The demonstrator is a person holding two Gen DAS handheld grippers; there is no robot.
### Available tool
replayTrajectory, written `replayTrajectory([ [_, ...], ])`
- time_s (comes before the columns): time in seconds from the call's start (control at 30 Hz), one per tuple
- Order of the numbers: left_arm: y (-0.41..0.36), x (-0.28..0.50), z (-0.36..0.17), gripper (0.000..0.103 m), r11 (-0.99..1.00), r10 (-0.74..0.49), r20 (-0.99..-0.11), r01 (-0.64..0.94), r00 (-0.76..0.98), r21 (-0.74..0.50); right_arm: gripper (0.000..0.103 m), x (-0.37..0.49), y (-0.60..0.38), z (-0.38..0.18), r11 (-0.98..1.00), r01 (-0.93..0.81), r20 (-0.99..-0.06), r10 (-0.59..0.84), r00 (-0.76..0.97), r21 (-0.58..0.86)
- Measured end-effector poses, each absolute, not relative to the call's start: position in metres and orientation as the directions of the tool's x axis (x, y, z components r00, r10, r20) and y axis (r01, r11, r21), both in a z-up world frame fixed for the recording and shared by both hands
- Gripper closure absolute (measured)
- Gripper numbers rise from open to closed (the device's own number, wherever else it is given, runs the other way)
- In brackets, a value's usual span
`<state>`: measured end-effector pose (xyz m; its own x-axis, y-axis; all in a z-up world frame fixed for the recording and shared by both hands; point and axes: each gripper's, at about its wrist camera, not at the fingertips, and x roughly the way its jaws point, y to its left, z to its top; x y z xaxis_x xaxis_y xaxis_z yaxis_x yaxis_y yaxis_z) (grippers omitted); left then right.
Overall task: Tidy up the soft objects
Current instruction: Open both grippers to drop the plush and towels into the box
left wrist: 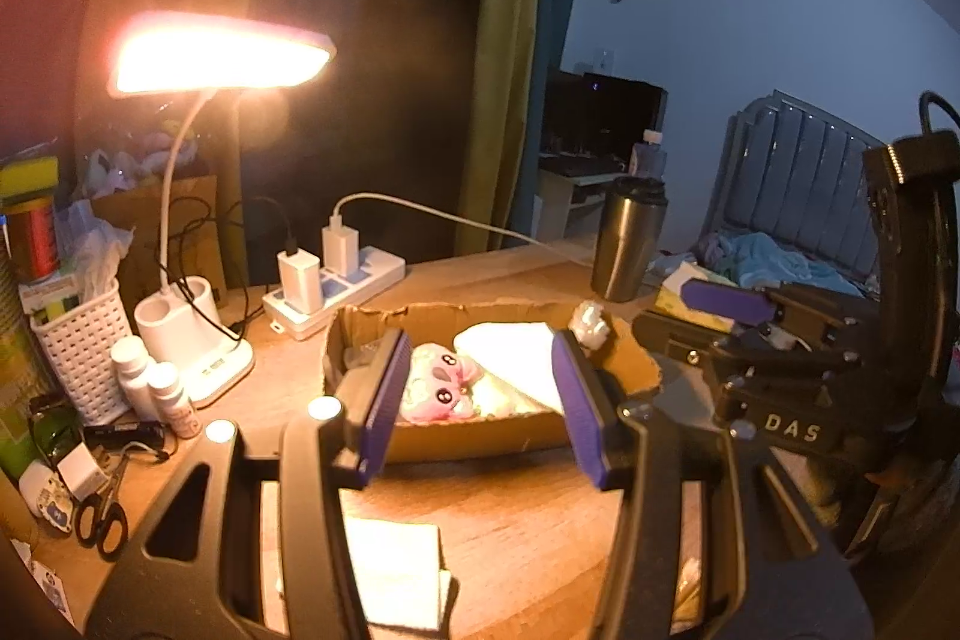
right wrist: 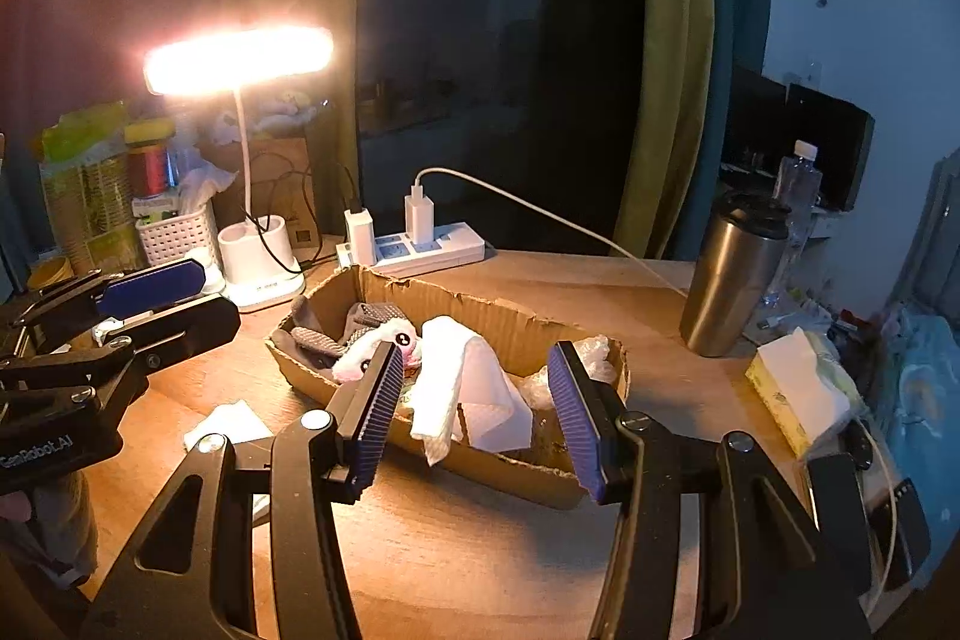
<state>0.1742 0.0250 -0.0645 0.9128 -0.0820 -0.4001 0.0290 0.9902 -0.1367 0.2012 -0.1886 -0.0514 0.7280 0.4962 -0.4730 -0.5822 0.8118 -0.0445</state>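
Mostly done, judging by contents: shallow torn brown cardboard box [right wrist: 498, 316] on wooden table [right wrist: 480, 550] holding grey knitted cloth [right wrist: 315, 337], pink-and-white plush toy [left wrist: 441, 382], white folded cloth [right wrist: 474, 388]. Remaining: white folded cloth [left wrist: 396, 574] outside box. Left claw [left wrist: 480, 400] part-open, empty; right claw [right wrist: 474, 421] part-open, empty; both angled down toward box.

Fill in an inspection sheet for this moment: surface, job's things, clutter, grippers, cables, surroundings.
Surface: wooden desk, lamp-lit.
Job's things: cardboard tray holds pink plush toy, white cloth, grey socks; folded white cloth lies outside on the desk.
Clutter: steel tumbler, tissue box, scissors, white basket.
Grippers: left gripper and right gripper open, empty.
Cables: power strip with chargers, white cord.
Surroundings: desk lamp, curtain.
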Motion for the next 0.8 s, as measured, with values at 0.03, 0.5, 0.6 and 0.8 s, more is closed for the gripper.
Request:
replayTrajectory([
  [0.03,0.025,0.172,-0.064,0.053,0.990,-0.081,-0.398,0.028,0.914,-0.137,0.050,0.197,-0.190,-0.050,0.813,-0.581,-0.469,0.496,0.731,-0.045],
  [0.5,0.023,0.130,-0.062,0.027,0.989,-0.056,-0.356,0.003,0.933,-0.147,0.038,0.156,-0.206,-0.050,0.814,-0.577,-0.449,0.494,0.745,-0.062],
  [0.6,0.023,0.121,-0.063,0.027,0.989,-0.052,-0.354,-0.001,0.934,-0.148,0.036,0.149,-0.210,-0.053,0.816,-0.576,-0.448,0.494,0.745,-0.058],
  [0.8,0.018,0.106,-0.065,0.027,0.990,-0.047,-0.354,-0.004,0.934,-0.142,0.033,0.131,-0.218,-0.060,0.814,-0.578,-0.454,0.495,0.741,-0.054],
])
